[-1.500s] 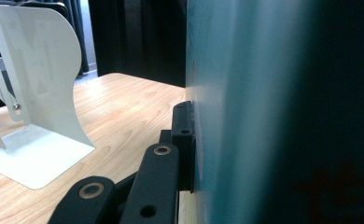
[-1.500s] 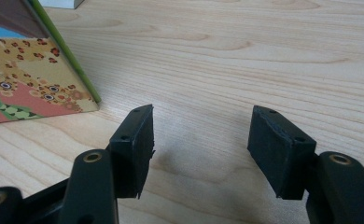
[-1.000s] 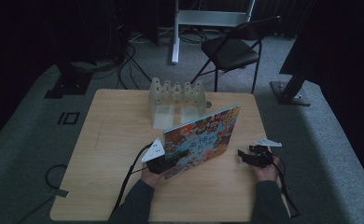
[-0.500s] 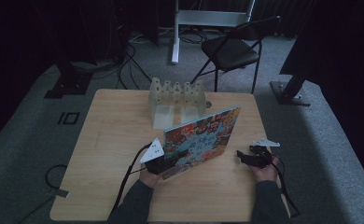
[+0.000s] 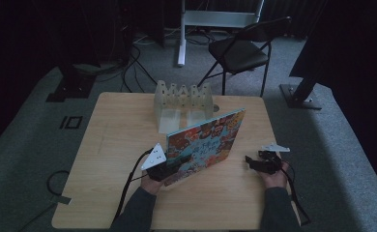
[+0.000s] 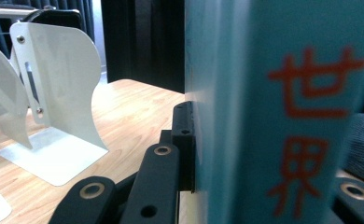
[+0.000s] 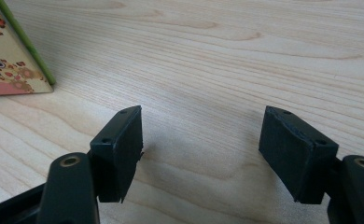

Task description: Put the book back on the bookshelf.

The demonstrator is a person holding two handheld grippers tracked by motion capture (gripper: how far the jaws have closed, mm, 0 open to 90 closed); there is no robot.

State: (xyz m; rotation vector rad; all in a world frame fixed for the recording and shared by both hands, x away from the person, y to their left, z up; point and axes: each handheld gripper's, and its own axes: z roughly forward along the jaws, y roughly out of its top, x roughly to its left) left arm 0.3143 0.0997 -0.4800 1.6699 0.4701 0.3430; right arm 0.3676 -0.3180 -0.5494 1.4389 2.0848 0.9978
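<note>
L hand-held gripper (image 5: 165,171) clamps flat glossy book (image 5: 206,145), tilted.

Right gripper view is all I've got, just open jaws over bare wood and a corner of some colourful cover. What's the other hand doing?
Observer: The left gripper is shut on the book, clamping it near the spine at its lower corner.
Operator: Is the book lying flat?
Observer: No. In the high view it stands on its long edge, leaning back, its far corner raised toward the rack.
Operator: What rack?
Observer: A white metal book rack with several upright dividers sits at the far middle of the table, just beyond the book.
Operator: And where is my gripper against all that?
Observer: The right gripper rests low on the table to the book's right, apart from it.
</note>
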